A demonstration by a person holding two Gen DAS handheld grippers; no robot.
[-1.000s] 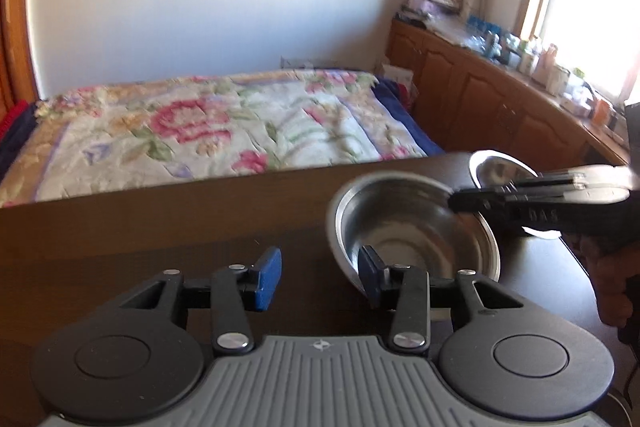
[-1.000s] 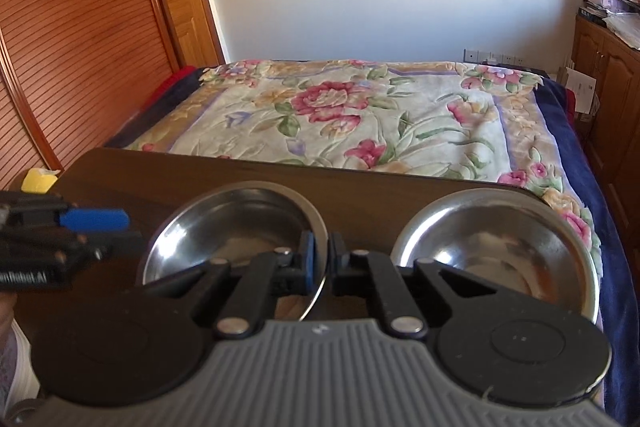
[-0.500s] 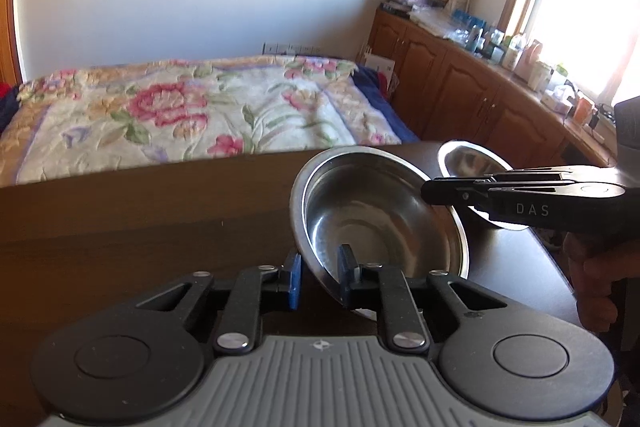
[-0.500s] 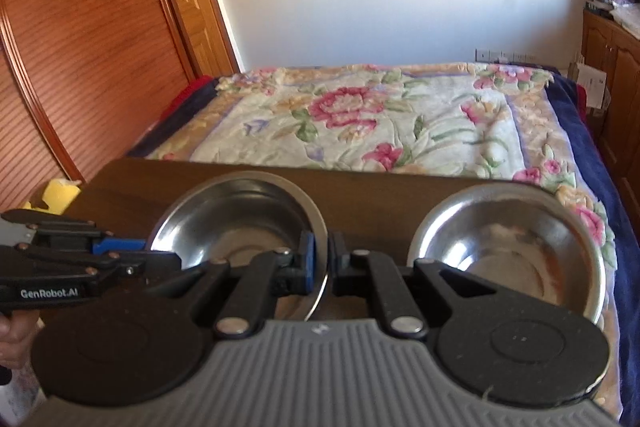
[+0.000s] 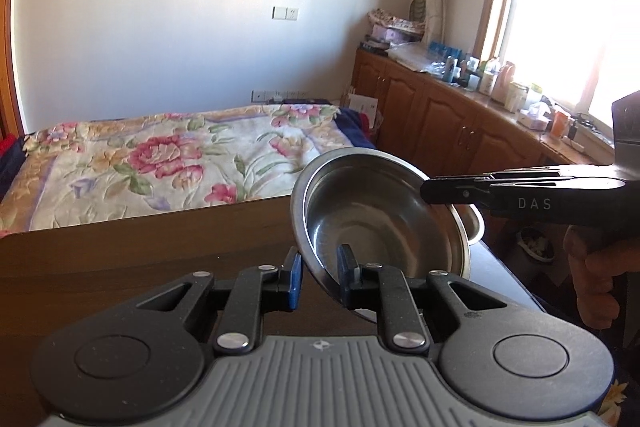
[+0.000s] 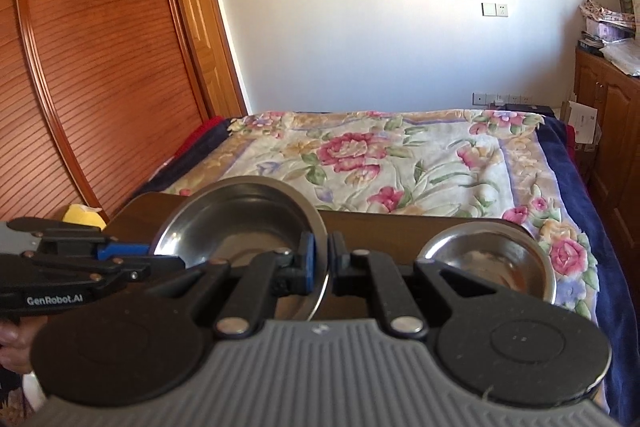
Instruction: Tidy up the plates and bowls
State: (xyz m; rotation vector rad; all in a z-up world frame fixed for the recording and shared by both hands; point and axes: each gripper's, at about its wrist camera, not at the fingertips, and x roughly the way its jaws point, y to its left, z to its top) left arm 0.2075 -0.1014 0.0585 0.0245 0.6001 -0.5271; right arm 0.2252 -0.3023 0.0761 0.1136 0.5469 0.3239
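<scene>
A steel bowl (image 5: pixel 380 219) hangs tilted above the dark wooden table (image 5: pixel 120 267), held from two sides. My left gripper (image 5: pixel 320 279) is shut on its near-left rim, with one blue pad outside the wall and one inside. My right gripper (image 5: pixel 426 189) pinches the opposite rim from the right. In the right wrist view the same bowl (image 6: pixel 240 223) sits in my right gripper (image 6: pixel 322 259), and my left gripper (image 6: pixel 160 259) grips its left edge. A second steel bowl (image 6: pixel 488 263) rests on the table (image 6: pixel 400 227) to the right; only its edge (image 5: pixel 476 223) shows behind the held bowl.
A bed with a floral cover (image 5: pixel 160 155) lies just beyond the table's far edge. Wooden cabinets (image 5: pixel 440 119) loaded with bottles line the right wall under a window. A wooden wardrobe (image 6: pixel 80 67) stands on the left, with a yellow object (image 6: pixel 82 215) by the table's left corner.
My left gripper went from open to shut on the bowl's rim. Both grippers have since raised the bowl off the table and tilted it.
</scene>
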